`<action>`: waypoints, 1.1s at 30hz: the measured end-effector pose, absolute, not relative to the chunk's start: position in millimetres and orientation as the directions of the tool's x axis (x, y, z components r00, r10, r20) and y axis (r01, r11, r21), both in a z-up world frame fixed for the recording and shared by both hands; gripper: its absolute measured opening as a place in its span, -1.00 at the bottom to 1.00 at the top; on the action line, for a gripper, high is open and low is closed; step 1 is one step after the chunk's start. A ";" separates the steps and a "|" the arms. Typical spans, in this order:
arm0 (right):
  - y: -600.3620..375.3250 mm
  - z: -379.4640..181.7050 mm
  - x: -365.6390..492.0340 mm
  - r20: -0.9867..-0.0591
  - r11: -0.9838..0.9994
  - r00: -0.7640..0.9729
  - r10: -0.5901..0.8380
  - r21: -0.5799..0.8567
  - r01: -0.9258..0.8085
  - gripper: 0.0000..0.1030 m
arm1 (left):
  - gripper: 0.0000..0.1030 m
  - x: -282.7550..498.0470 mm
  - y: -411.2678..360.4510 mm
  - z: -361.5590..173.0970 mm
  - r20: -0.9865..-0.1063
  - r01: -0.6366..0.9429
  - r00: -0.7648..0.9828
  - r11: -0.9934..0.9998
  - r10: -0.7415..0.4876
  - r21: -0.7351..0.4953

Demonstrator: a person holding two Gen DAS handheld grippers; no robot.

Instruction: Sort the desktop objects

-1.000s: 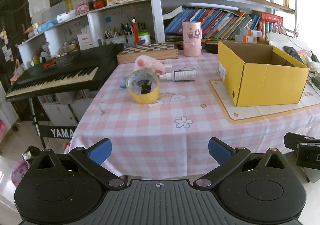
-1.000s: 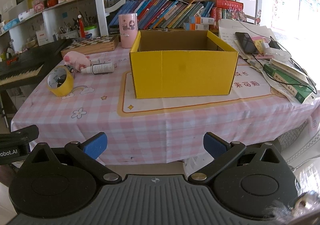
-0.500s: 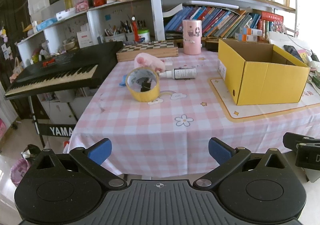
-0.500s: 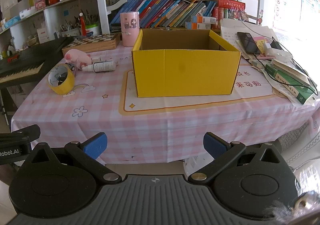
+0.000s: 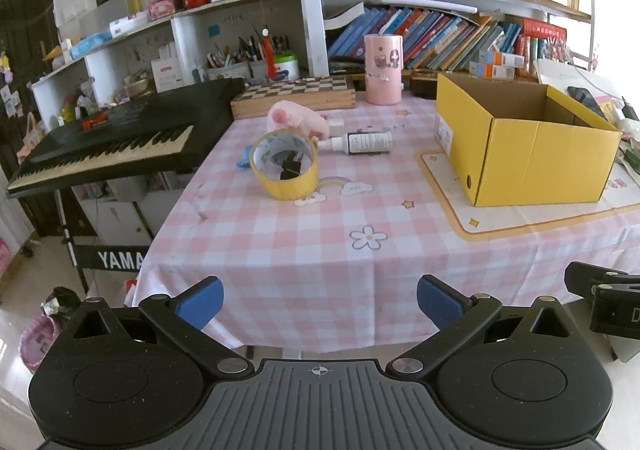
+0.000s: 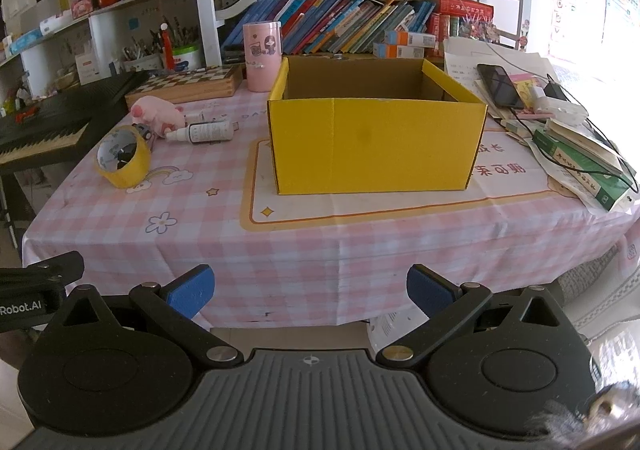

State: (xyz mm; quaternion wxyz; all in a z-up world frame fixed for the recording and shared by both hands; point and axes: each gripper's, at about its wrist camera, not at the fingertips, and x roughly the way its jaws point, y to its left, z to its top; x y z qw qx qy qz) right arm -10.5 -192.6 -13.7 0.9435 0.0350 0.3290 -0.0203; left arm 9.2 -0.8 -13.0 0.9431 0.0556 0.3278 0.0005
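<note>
Table (image 5: 320, 250): covered with a pink checked cloth printed with flowers, stars and a rainbow.
Keyboard (image 5: 108, 146): black, left of the table; its stand reads "YAMA", the rest hidden behind the cloth.
Yellow box (image 6: 376, 142): open cardboard, on a cream mat with orange border at the table's centre-right; reddish characters on the mat beside it, not readable to me.
Chessboard case (image 5: 294, 96): wooden, at the far edge.
Pink cup (image 5: 383, 69): upright at the far edge, cartoon stickers on its side.
Tape roll (image 5: 285, 165): yellow, standing on edge on the left part of the table, well apart from the box.
Pink plush (image 5: 296, 119): lying just behind the tape roll.
Spray bottle (image 5: 360, 143): white with a dark label, lying on its side beside the plush; label text too small.
Left gripper (image 5: 320, 302): jaws wide apart, empty, at the near table edge.
Right gripper (image 6: 310, 290): jaws wide apart, empty, facing the box; "Robot.AI" shows on the other gripper's body at left.
</note>
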 end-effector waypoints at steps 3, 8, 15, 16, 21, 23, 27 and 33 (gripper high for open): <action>-192.1 -14.2 -10.9 -0.622 0.997 0.783 -0.015 0.050 0.059 1.00 | 1.00 9.0 0.7 -12.2 -0.618 0.036 0.786 0.995 0.032 0.098; -188.2 -14.0 -6.8 -0.624 0.998 0.781 -0.012 0.044 0.050 1.00 | 1.00 8.6 1.7 -11.3 -0.618 0.040 0.786 0.995 0.028 0.096; -185.4 -12.6 -6.1 -0.625 0.999 0.781 -0.005 0.036 0.035 1.00 | 1.00 8.8 5.1 -10.3 -0.621 0.027 0.783 0.995 0.037 0.093; -184.7 -12.2 -5.9 -0.625 0.999 0.780 -0.003 0.035 0.033 1.00 | 1.00 8.8 5.7 -10.3 -0.622 0.026 0.782 0.995 0.038 0.093; -182.1 -11.5 -4.5 -0.628 0.999 0.778 0.003 0.034 0.024 1.00 | 1.00 9.7 8.3 -10.0 -0.625 0.016 0.779 0.995 0.051 0.101; -181.0 -11.1 -4.3 -0.626 0.999 0.779 0.004 0.033 0.021 1.00 | 1.00 10.0 10.3 -9.8 -0.624 0.009 0.779 0.995 0.056 0.102; -177.6 -10.1 -3.4 -0.624 0.999 0.781 0.006 0.031 0.017 1.00 | 1.00 10.0 14.0 -9.3 -0.622 0.003 0.781 0.995 0.060 0.099; -171.3 -8.3 -1.2 -0.620 1.000 0.784 0.013 0.027 0.005 1.00 | 1.00 9.9 19.0 -7.9 -0.615 -0.002 0.786 0.995 0.063 0.100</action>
